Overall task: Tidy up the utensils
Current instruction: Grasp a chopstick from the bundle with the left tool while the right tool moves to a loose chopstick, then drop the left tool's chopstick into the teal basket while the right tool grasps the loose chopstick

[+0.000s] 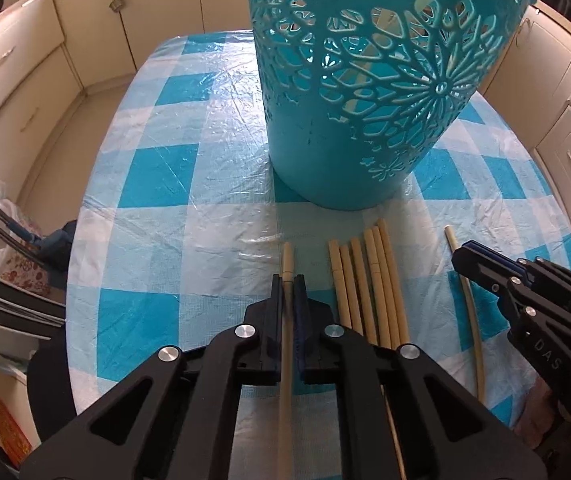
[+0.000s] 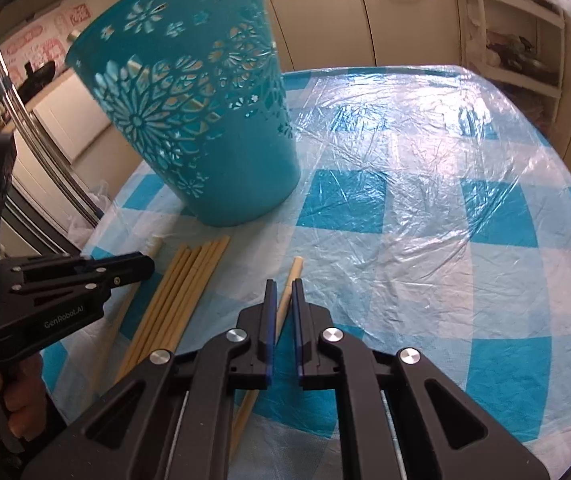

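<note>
Left claw (image 1: pixel 288 280) clamps one chopstick (image 1: pixel 287 264); right claw (image 2: pixel 281 284) another (six loose (image 1: pixel 369 280)).

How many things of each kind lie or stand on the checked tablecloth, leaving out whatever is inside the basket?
Teal basket: 1
Gripped chopsticks: 2, one in the left gripper, one in the right gripper
Loose chopsticks, bundled side by side: 6
Total: 9
</note>
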Motion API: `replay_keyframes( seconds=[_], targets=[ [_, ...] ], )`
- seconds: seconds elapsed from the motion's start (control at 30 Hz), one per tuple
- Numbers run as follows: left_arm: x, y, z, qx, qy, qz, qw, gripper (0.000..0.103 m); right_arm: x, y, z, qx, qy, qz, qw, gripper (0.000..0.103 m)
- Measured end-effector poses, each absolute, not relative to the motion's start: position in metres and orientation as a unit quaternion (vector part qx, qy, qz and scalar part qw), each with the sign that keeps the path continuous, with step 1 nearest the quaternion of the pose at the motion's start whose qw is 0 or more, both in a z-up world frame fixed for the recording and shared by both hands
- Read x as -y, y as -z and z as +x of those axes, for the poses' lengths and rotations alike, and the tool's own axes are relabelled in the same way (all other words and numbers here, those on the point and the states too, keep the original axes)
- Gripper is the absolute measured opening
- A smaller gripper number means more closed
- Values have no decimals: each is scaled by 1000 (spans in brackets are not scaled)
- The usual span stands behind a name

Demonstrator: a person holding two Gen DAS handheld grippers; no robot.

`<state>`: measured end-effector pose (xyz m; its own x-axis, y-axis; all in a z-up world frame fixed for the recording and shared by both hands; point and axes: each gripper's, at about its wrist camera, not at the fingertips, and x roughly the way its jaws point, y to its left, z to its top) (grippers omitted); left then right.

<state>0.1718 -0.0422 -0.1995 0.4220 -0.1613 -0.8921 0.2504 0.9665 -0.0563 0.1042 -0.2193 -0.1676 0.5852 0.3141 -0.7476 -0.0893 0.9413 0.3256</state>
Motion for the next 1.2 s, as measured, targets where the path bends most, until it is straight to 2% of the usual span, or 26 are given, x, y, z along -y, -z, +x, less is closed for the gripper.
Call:
replay_keyframes(
  seconds=[0.17, 0.47, 0.67, 0.83, 1.03, 1.2],
  targets=[
    [25, 181, 162, -506, 133, 19, 852, 5, 223, 167, 103, -439, -117, 133, 881, 8],
    [-13, 98, 139, -447, 190, -44, 873, 5, 231, 166, 101, -439, -122, 147, 878, 8],
    [-21, 26, 130, -370, 212, -76, 901, 5, 232, 166, 100, -438, -121, 145, 879, 8],
    [-12, -26, 135, -276, 211, -83, 934, 5, 232, 167, 100, -436, -122, 150, 879, 9],
    [11, -59, 163, -165, 171, -87, 967, 5, 232, 166, 99, -434, -131, 151, 879, 15],
    [31, -64, 198, -113, 139, -94, 979, 5, 228, 166, 99, -433, -139, 149, 878, 20]
  ],
)
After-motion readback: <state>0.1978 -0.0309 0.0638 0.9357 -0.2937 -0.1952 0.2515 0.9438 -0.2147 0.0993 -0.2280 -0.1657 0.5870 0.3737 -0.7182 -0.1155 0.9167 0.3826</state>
